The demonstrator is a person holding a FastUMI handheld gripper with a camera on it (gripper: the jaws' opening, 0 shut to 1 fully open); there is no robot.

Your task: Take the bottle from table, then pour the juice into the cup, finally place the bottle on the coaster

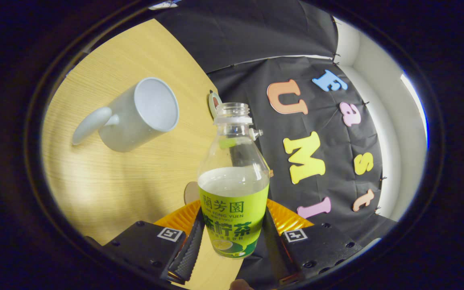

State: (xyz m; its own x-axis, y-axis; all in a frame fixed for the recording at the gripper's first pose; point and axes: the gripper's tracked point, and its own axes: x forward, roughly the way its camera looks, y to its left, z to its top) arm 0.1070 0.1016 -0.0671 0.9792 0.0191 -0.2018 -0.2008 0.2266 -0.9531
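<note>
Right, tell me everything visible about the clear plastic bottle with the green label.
The clear plastic bottle with the green label sits between the gripper fingers, both pressing its labelled lower body. Its threaded neck is uncapped and open. Pale liquid fills it to just above the label; the upper part is empty. It is tilted relative to the wooden table, with the white mug beyond.

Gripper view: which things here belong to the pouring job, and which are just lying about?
Job:
bottle, uncapped, clamped by the gripper
cup on the table
coaster, partly hidden behind the bottle

Lying about:
tape roll at the table's far edge
</note>
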